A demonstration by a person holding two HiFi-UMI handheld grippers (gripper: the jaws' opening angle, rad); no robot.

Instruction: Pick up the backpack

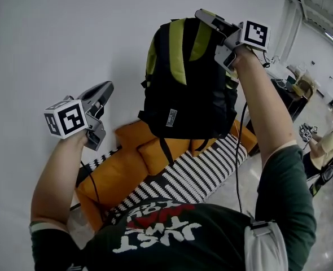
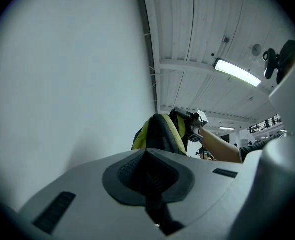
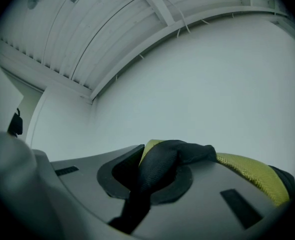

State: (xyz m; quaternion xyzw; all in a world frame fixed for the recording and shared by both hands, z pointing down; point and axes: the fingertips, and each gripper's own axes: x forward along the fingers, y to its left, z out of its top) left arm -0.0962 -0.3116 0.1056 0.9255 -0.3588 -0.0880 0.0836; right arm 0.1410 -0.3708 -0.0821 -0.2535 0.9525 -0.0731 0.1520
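Backpack (image 1: 186, 89) strap between right gripper (image 1: 207, 17) fingers (image 3: 227, 199), clamped — bag hanging below

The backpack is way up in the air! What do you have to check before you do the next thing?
1. Right gripper jaws clamped on the backpack by its top loop: ok.
2. Backpack hanging above the orange sofa, not resting on it: ok.
3. Left gripper jaws together, empty, apart from the backpack: ok.
4. Dangling strap free of the sofa: cannot tell.
5. Other person well off to the side: ok.
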